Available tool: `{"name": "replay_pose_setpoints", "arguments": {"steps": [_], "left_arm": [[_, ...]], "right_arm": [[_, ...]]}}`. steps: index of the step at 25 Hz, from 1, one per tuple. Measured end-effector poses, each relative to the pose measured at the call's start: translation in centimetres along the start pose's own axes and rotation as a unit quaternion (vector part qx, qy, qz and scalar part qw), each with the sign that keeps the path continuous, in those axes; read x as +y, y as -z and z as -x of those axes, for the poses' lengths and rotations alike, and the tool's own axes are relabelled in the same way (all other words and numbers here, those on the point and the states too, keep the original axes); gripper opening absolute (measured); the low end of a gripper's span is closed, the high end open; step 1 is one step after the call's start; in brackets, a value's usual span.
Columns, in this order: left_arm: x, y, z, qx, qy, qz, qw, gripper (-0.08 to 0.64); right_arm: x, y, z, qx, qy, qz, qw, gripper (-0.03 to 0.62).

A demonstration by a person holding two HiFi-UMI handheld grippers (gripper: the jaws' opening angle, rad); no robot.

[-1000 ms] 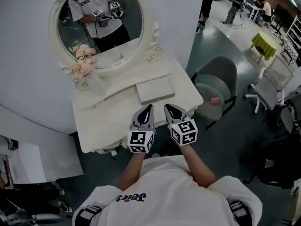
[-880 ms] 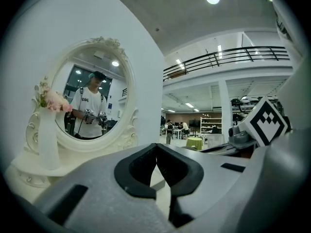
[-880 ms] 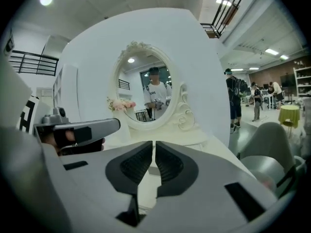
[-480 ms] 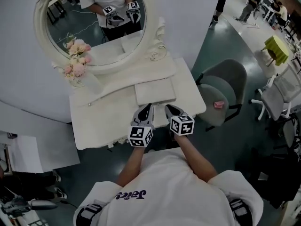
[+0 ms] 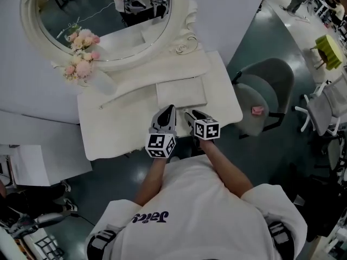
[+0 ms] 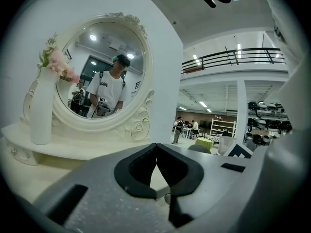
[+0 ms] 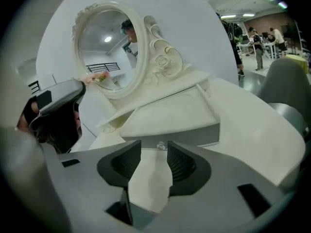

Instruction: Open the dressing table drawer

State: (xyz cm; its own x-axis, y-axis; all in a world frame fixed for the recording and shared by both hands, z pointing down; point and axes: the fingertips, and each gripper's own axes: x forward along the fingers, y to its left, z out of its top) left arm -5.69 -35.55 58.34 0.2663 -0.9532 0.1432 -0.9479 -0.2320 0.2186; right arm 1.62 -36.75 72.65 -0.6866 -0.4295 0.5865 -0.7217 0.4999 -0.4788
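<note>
A white dressing table (image 5: 114, 129) carries a low drawer box (image 5: 181, 92) under an oval mirror (image 5: 103, 10). In the right gripper view the drawer's front (image 7: 199, 134) is flush with the box, and its small knob (image 7: 160, 145) stands at the jaw tips. My right gripper (image 7: 154, 152) points at the knob with its jaws opening, and the pads do not press on it. In the head view the right gripper (image 5: 190, 114) sits at the drawer's front. My left gripper (image 5: 168, 109) hovers beside it over the table top. Its jaws (image 6: 156, 147) meet at the tips and hold nothing.
A vase of pink flowers (image 5: 81, 64) stands at the table's back left. A grey chair (image 5: 260, 99) with a small pink item (image 5: 258, 110) is close on the right. Beyond it stands an office chair (image 5: 328, 110). A white panel (image 5: 38, 164) lies left of the table.
Both grippers have sunk toward the table top and closed in on the drawer box. The right one now tilts further down, at the drawer's front.
</note>
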Motion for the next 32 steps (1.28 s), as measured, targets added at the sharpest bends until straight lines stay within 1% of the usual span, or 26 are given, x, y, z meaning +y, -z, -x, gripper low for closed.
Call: {"name": "replay_pose_setpoints", "arguments": {"steps": [6, 13, 18, 20, 21, 23, 27, 29, 32], "left_arm": [[1.5, 0.4, -0.6, 0.008, -0.014, 0.006, 0.9999, 0.015], [3.1, 0.5, -0.8, 0.013, -0.029, 0.009, 0.9994, 0.015], [3.4, 0.4, -1.1, 0.015, -0.028, 0.011, 0.9994, 0.015], [3.5, 0.2, -1.3, 0.015, -0.027, 0.008, 0.9995, 0.015], [3.6, 0.2, -1.3, 0.014, -0.026, 0.007, 0.9995, 0.015], [3.7, 0.0, -1.4, 0.014, -0.027, 0.006, 0.9995, 0.015], [4.1, -0.1, -1.2, 0.013, -0.027, 0.01, 0.9995, 0.015], [4.1, -0.2, -1.1, 0.011, -0.027, 0.012, 0.9995, 0.015], [4.1, -0.2, -0.9, 0.01, -0.025, 0.015, 0.9995, 0.015]], "right_arm": [[-1.1, 1.3, -2.7, 0.043, 0.015, 0.008, 0.999, 0.163], [-1.3, 2.3, -4.9, 0.069, 0.006, -0.024, 0.997, 0.163], [-1.5, 2.3, -5.8, 0.074, 0.005, -0.05, 0.996, 0.156], [-1.8, 2.3, -6.1, 0.076, 0.012, -0.059, 0.995, 0.136], [-2.0, 2.3, -6.1, 0.077, 0.015, -0.063, 0.995, 0.108], [-2.1, 2.2, -6.2, 0.078, 0.016, -0.069, 0.994, 0.101], [-1.9, 2.4, -6.1, 0.081, 0.015, -0.072, 0.994, 0.096], [-1.7, 2.3, -6.2, 0.079, 0.014, -0.069, 0.994, 0.069], [-1.7, 2.1, -6.1, 0.076, 0.021, -0.067, 0.995, 0.069]]}}
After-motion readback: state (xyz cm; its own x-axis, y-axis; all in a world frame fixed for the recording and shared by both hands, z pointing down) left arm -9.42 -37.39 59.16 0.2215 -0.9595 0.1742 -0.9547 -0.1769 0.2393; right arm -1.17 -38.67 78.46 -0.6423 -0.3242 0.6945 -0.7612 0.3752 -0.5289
